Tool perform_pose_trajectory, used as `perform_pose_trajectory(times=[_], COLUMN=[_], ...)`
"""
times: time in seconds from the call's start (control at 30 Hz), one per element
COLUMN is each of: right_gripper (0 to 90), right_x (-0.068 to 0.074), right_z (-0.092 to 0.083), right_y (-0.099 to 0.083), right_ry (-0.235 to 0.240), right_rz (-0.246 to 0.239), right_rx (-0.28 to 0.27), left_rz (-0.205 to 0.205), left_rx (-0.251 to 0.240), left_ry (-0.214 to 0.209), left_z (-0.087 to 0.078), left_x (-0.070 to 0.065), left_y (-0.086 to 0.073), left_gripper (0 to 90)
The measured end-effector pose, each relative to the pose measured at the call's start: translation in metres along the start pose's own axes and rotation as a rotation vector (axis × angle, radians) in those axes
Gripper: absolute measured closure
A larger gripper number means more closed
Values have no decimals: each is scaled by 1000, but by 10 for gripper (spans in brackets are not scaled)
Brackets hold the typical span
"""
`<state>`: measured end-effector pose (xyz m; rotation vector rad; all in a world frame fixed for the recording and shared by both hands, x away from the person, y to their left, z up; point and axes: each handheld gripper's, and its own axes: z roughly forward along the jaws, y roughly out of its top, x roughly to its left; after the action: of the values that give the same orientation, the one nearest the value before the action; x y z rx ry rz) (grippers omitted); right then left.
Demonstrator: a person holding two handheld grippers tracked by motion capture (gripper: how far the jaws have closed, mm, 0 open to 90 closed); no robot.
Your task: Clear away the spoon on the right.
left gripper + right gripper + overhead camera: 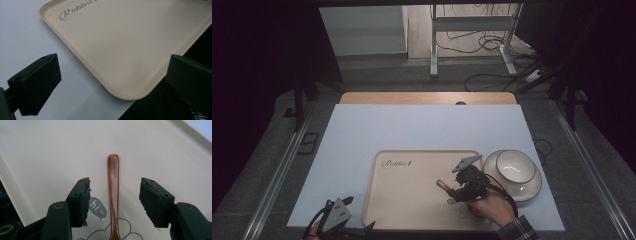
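Wooden spoon handle (113, 192) is lying on the beige tray (50, 150), untouched between the right claw's (113, 202) wide jaws; left claw (110, 82) is gaping wide.

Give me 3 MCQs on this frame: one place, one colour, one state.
1. Where does the wooden spoon lie?
A. in the bowl
B. on the tray
C. on the bare table

2. What colour is the bowl's rim?
A. dark
B. red
C. yellow

3. How do the right gripper's jaws stand?
A. shut on the spoon
B. shut on nothing
C. open, one on each side of the spoon

Key: B, the spoon rests flat on the beige tray. A, the white bowl has a thin dark edge. C, the right gripper shows clear gaps between both jaws and the handle.
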<state>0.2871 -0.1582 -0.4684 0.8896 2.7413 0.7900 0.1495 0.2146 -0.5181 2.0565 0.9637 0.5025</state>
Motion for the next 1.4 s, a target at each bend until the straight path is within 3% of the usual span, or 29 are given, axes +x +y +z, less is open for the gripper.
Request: perform_pose_trajectory(times=[0.37, 0.47, 0.67, 0.83, 1.4], right_gripper=[415, 482, 721, 895, 897], right_x=[4, 5, 12, 15, 9], right_z=[2, 4, 13, 17, 30], right_y=[-12, -17, -25, -29, -34], right_ry=[-28, -24, -33, -9, -22], right_rz=[19, 20, -26, -43, -29], right_rx=[-115, -133, -139, -140, -88], left_rz=[-9, -11, -2, -6, -6], left_rx=[-3, -3, 8, 8, 12], left_ry=[-1, -4, -10, -14, -22], left_z=[0, 0, 1, 1, 2], left_x=[1, 1, 0, 1, 2], left_y=[0, 0, 0, 0, 0], left_gripper=[0, 0, 0, 0, 0])
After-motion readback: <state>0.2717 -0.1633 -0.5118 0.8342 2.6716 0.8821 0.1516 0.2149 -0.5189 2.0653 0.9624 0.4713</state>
